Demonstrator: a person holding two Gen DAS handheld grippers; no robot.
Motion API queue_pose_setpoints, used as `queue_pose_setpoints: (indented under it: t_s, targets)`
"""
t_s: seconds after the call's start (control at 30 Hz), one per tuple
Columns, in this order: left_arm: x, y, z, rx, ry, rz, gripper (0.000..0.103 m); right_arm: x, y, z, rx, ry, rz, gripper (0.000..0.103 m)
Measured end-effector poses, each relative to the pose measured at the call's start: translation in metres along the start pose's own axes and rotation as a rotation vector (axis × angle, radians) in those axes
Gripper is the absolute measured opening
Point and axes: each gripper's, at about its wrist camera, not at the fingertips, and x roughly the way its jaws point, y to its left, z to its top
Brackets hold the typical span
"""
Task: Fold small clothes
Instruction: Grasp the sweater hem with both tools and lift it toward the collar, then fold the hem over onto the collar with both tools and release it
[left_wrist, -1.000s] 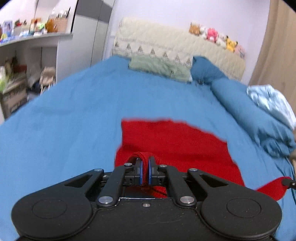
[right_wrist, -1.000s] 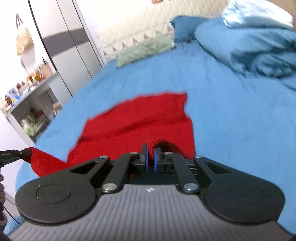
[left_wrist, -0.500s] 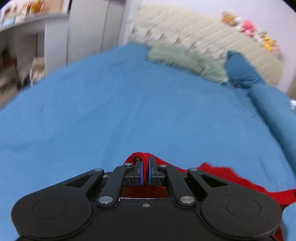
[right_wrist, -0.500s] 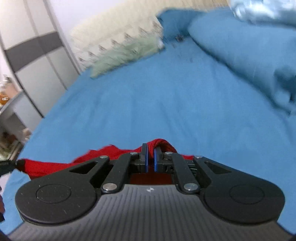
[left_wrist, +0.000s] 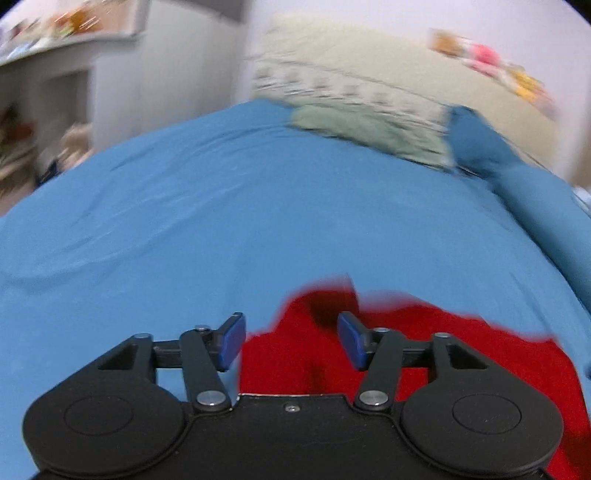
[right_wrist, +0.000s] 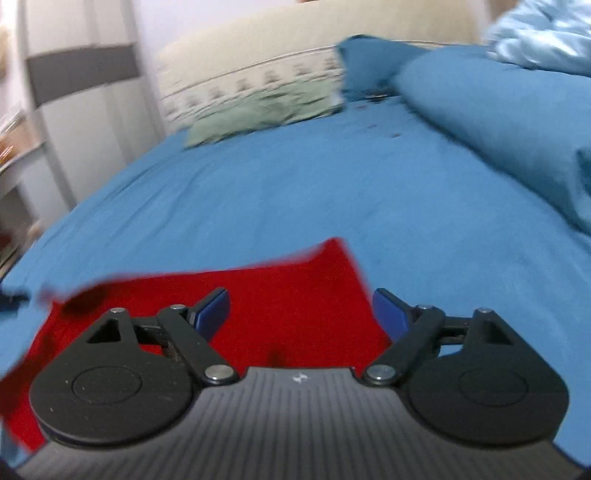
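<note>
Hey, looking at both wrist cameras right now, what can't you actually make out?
- Red garment: near part hidden under the left gripper body, left wrist view; type unclear.
- Same garment, right wrist view: left edge motion-blurred, near part behind the right gripper.
- Toys on the headboard: blurred, unidentifiable.
- Shelf items: smeared.

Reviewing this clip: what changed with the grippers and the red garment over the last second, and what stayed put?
Both grippers let go. The left gripper and right gripper, each shut on a pinch of the red garment a second ago, now stand open, and the cloth lies loose on the blue bedsheet. Before release, both carried their edges forward. The green pillow stayed put.
</note>
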Motion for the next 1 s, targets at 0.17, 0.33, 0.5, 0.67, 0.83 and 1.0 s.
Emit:
queue_pose_setpoints:
  t_s: [0.17, 0.33, 0.5, 0.67, 0.83, 1.0]
  targets:
    - [-0.005, -0.019, -0.049, 0.135, 0.100, -0.078, 0.088, -0.017, 0.015, -0.044, -0.046, 0.058, 0.065, 0.100]
    - [0.013, -0.013, -0.073, 0.175, 0.181, -0.019, 0.092, -0.001, -0.002, -0.069, -0.070, 0.155, -0.019, 0.098]
    - [-0.018, -0.027, -0.052, 0.153, 0.113, 0.018, 0.088, -0.028, -0.027, -0.056, 0.070, 0.137, -0.115, 0.099]
    - [-0.084, -0.081, -0.040, 0.255, -0.018, -0.069, 0.093, -0.093, -0.032, -0.047, 0.047, 0.048, -0.082, 0.099]
    - [-0.113, -0.148, -0.021, 0.322, -0.057, -0.173, 0.093, -0.127, -0.042, -0.046, 0.002, 0.051, -0.074, 0.099]
    - [-0.101, -0.204, 0.004, 0.320, -0.051, -0.257, 0.100, -0.119, -0.046, -0.050, 0.040, 0.099, -0.070, 0.099]
